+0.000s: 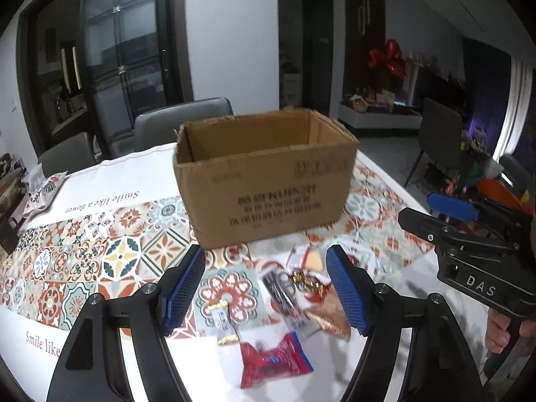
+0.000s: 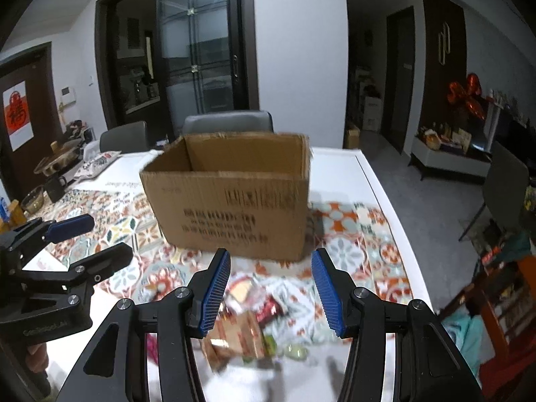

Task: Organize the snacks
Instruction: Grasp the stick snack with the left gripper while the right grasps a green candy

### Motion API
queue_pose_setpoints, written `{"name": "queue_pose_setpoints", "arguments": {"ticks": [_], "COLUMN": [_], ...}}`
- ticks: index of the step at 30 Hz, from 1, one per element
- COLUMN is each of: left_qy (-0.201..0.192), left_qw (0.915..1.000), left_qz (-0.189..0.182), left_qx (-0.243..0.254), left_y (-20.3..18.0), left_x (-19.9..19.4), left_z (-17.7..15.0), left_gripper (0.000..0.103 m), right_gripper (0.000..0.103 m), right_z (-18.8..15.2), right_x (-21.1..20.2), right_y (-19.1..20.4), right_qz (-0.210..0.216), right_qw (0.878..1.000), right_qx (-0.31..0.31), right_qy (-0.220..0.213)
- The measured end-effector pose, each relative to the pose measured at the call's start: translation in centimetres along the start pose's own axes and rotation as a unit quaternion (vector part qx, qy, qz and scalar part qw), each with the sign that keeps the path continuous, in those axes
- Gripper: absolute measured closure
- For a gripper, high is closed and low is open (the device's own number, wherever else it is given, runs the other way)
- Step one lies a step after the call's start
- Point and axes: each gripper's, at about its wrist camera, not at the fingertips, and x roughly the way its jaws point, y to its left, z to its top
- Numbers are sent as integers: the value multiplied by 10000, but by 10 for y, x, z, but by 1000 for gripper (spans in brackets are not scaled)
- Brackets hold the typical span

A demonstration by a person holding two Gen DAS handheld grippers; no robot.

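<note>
Snacks are lying loose on the patterned surface (image 1: 83, 251), a red packet (image 1: 274, 361) at six o'clock of the open cardboard box (image 1: 268, 181). Left claw (image 1: 266, 288) is hanging wide above them, gripping nothing. Right claw (image 2: 271, 288) is hovering wide and empty over a blurred brown packet (image 2: 234, 338).
</note>
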Motion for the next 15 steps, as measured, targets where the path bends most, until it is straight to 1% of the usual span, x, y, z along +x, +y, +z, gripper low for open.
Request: {"name": "queue_pose_setpoints", "arguments": {"ticks": [2,4,10,12,15], "left_qy": [-4,105,575,638,673], "left_qw": [9999,9999,9983,9979,9977], "left_qz": [83,47,-66,-74,33], "left_qx": [102,73,-33,-78,-100], "left_y": [-8,-11,-19,-20,-22], "left_x": [0,4,26,31,40], "left_z": [-8,-17,-40,-44,-49], "left_gripper": [29,29,29,29,29], "right_gripper": [51,51,51,51,51], "right_z": [-9,-22,-55,-62,-71], "right_x": [1,3,15,22,30], "right_y": [-4,-9,-18,-20,-24], "right_qz": [-27,-44,-61,-52,-76], "right_qw": [9999,9995,9968,9952,9929], "right_qx": [52,143,311,367,494], "right_qy": [105,269,728,906,1078]}}
